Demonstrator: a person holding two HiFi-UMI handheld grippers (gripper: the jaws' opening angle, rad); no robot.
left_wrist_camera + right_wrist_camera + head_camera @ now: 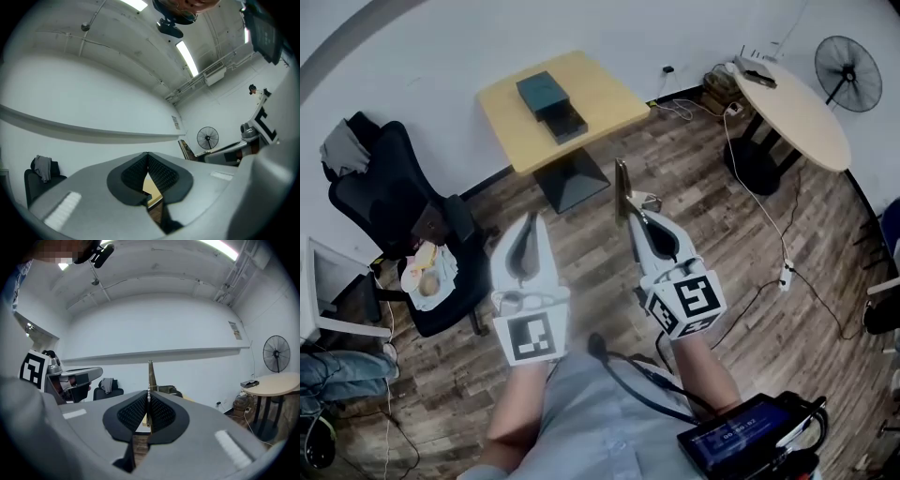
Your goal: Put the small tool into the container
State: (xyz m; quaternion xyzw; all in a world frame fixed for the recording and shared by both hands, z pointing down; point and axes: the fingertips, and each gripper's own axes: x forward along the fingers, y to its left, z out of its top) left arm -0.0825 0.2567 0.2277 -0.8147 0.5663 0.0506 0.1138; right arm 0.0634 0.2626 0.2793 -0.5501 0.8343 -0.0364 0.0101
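The small tool is a thin brass-coloured flat strip. It sticks out beyond the tips of my right gripper, which is shut on its lower end. In the right gripper view the tool rises straight up between the closed pads of the right gripper. My left gripper is held beside it at the same height, shut with nothing in it; its tips meet. The container, a dark open box, lies on a small yellow table well ahead of both grippers.
A black office chair with things on its seat stands at the left. A round table and a fan are at the far right. Cables and a power strip lie on the wooden floor.
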